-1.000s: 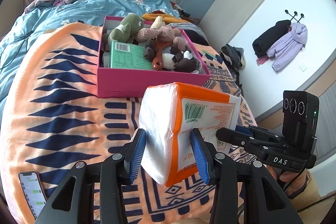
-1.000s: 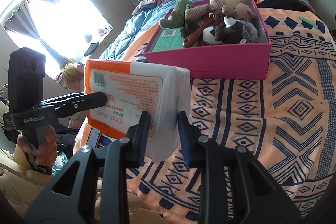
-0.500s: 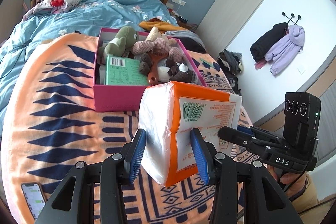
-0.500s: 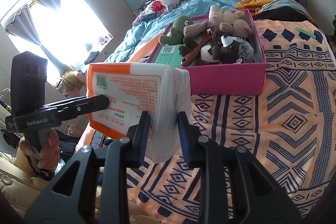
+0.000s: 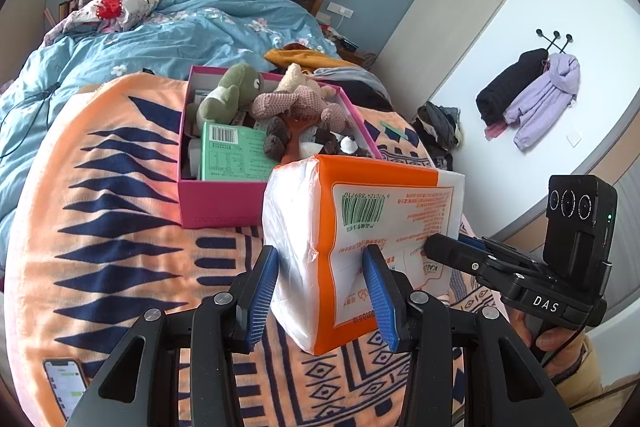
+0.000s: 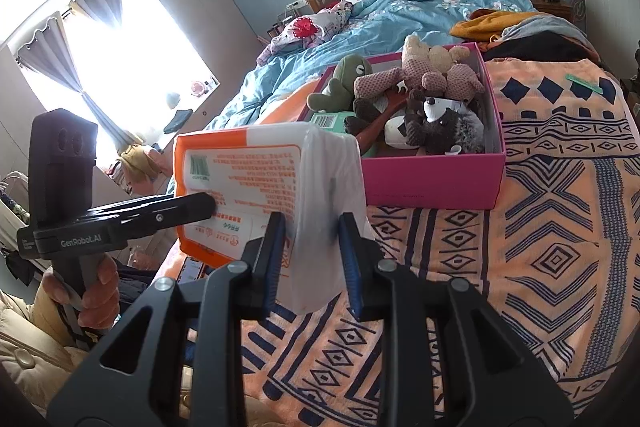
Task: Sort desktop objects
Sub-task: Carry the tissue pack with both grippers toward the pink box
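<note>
Tissue pack [image 5: 360, 243]: an orange-and-white plastic-wrapped pack held up in the air above the patterned blanket, just in front of the pink box's near wall, barcode side facing up and toward the cameras.
Left gripper [image 5: 322, 291]: closed on one end of the tissue pack, its blue pads [image 5: 262, 291] pressing the wrapper from both sides.
Right gripper [image 6: 314, 261]: clamped on the other, white end of the same pack [image 6: 260, 187], the soft wrapper squeezed between its pads.
Hands: a hand [image 6: 90, 291] grips the left tool's handle in the right wrist view; another hand [image 5: 554, 341] holds the right tool's handle in the left wrist view.
Pink box [image 5: 224, 203]: open, resting on the blanket toward the bed's far side, filled with plush toys [image 5: 304, 99], including a green one [image 5: 230, 93], and a green carton [image 5: 234, 155] with a barcode.
Blanket [image 5: 100, 235]: orange with dark blue patterns, spread over the bed.
Phone [image 5: 66, 385]: lit screen, lying at the blanket's near left edge.
Coats [image 5: 536, 95]: hanging on wall hooks to the right.
</note>
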### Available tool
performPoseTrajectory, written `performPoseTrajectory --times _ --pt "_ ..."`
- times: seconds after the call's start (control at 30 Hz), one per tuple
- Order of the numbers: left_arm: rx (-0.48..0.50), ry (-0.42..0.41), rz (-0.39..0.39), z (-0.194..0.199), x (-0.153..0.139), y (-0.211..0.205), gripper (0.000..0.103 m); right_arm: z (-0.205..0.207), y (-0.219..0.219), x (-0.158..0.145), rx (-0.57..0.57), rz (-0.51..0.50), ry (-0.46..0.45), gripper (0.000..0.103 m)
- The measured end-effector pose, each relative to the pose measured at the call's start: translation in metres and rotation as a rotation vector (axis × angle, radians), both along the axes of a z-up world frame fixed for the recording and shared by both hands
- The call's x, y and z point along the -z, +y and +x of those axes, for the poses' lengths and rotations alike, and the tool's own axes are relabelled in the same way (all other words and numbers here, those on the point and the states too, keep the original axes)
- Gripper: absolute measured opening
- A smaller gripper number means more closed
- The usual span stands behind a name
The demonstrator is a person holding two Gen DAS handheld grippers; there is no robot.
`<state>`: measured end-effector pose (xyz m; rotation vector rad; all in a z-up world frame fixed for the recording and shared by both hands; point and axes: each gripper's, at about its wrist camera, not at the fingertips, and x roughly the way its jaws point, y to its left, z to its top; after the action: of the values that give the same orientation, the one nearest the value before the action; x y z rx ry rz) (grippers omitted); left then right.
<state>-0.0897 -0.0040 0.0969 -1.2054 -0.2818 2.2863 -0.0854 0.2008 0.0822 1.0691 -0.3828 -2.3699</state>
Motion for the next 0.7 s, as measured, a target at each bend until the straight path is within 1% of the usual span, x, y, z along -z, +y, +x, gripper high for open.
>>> performPoseTrajectory --times 0.33,0.7 --pt "-0.006 0.03 0.005 -0.007 -0.008 0.002 0.044 -0.007 0.003 -0.009 0.009 -0.008 0.029 0.03" --pt "-0.011 0.044 0.01 -0.016 -0.011 0.003 0.044 -0.016 0.005 -0.014 0.02 -0.015 0.048 0.03"
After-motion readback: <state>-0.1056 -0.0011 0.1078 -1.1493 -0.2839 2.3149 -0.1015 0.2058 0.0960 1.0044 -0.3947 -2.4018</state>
